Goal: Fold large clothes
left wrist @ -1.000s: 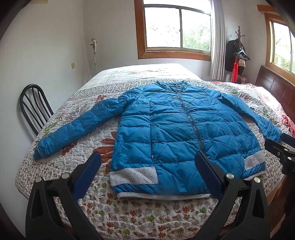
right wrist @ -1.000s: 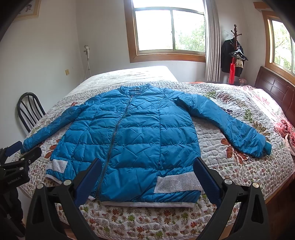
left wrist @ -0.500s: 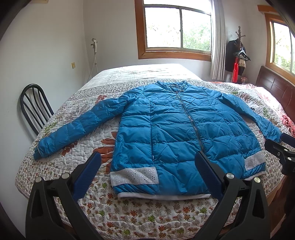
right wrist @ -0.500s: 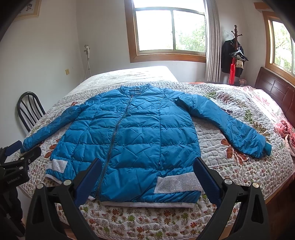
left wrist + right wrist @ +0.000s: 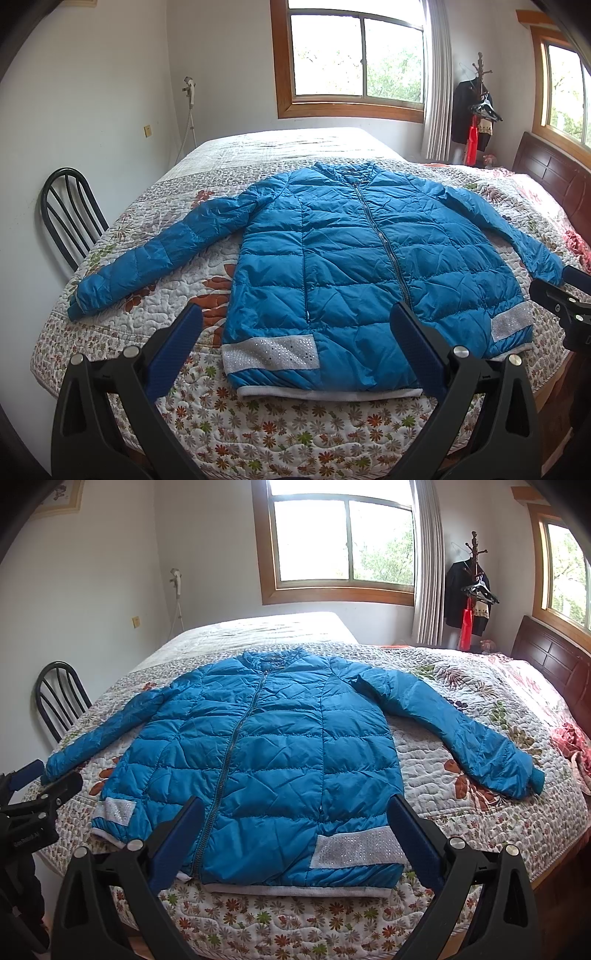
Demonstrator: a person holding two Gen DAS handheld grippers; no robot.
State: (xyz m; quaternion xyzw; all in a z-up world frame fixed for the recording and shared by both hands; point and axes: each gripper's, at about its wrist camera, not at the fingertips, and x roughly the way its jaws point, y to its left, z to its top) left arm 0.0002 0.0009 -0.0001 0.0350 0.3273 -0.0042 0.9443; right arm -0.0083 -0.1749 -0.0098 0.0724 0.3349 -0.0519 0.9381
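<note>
A blue quilted puffer jacket (image 5: 351, 258) (image 5: 266, 753) lies flat and zipped on the bed, front up, both sleeves spread out to the sides and its silver-trimmed hem toward me. My left gripper (image 5: 295, 317) hovers open in front of the hem's left half, holding nothing. My right gripper (image 5: 295, 808) hovers open before the hem's right half, also empty. Each gripper shows at the edge of the other's view: the right gripper (image 5: 565, 299) beside the right cuff, the left gripper (image 5: 37, 794) by the left cuff.
The bed (image 5: 258, 424) has a floral quilt. A black metal chair (image 5: 70, 218) stands at its left side against the wall. A dark wooden headboard (image 5: 554, 177) is at the right. A coat rack (image 5: 472, 590) with clothes stands by the window.
</note>
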